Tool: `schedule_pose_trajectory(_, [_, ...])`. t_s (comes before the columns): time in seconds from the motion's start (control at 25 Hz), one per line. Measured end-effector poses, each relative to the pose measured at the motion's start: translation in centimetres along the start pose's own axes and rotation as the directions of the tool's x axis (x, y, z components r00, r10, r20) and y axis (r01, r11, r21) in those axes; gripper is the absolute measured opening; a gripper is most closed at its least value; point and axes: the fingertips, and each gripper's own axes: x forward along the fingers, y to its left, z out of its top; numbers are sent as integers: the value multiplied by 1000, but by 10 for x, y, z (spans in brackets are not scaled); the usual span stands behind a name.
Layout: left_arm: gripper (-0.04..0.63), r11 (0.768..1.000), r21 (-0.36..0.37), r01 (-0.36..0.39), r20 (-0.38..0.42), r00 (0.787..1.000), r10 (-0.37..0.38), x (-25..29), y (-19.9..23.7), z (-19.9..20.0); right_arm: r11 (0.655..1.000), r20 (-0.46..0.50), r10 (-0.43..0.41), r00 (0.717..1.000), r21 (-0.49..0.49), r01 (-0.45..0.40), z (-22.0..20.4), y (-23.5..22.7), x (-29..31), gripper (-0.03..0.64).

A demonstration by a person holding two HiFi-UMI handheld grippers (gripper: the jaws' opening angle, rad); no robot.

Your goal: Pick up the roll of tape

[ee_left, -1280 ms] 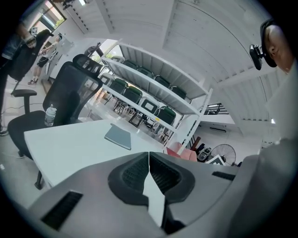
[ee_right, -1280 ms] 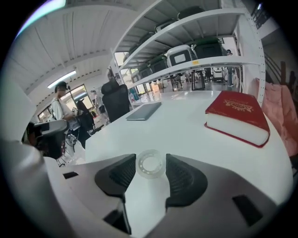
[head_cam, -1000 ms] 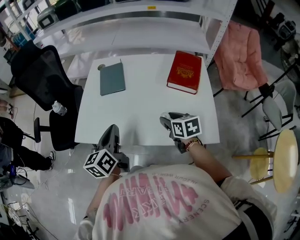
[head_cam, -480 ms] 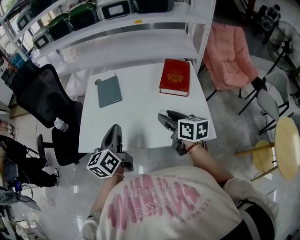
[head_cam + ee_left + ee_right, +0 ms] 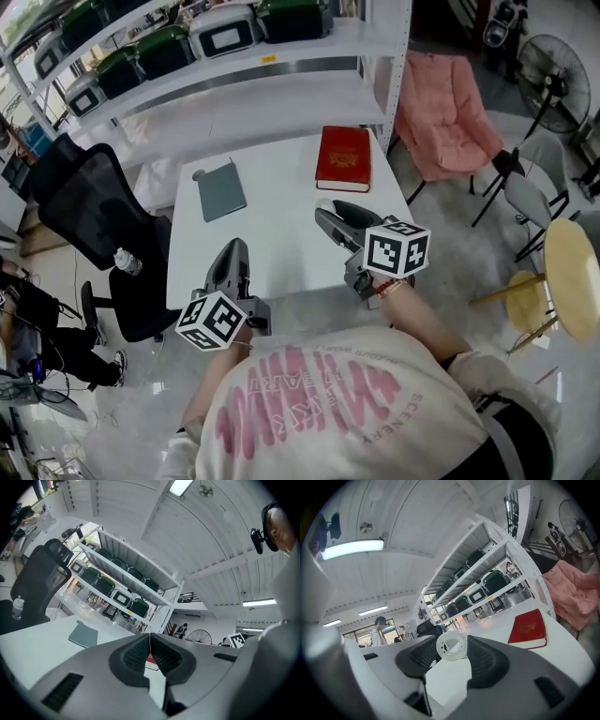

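- Right gripper (image 5: pixel 451 651) pinches the translucent white roll of tape (image 5: pixel 450 645) right at its tips; a jolt could drop it.
- Left gripper (image 5: pixel 150 643) closed, empty.

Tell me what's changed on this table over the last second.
Both grippers have risen above the table: the right gripper, jaws closed on the roll of tape, carries it up; the left gripper, jaws together, is empty. The red book and grey notebook lie as before.

White table (image 5: pixel 281 220), metal shelving (image 5: pixel 281 94), black chair (image 5: pixel 80 202)
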Motion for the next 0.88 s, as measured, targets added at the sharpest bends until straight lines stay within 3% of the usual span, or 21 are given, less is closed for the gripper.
schedule_pose_trajectory(0.24, [25,997,51,52,48,997,-54,-7,-21,28,999,51,32,998,-19,-31,23,31,-10,221])
schedule_pose_trajectory(0.44, [25,994,89,61,63,996,-66,-7,-28,38,996,48,4,999,-90,0,27,34,-9,221])
schedule_pose_trajectory(0.88, [25,995,86,44,37,998,-48,-6,-19,16,974,-22,-53,998,-224,46,1,22,-5,219])
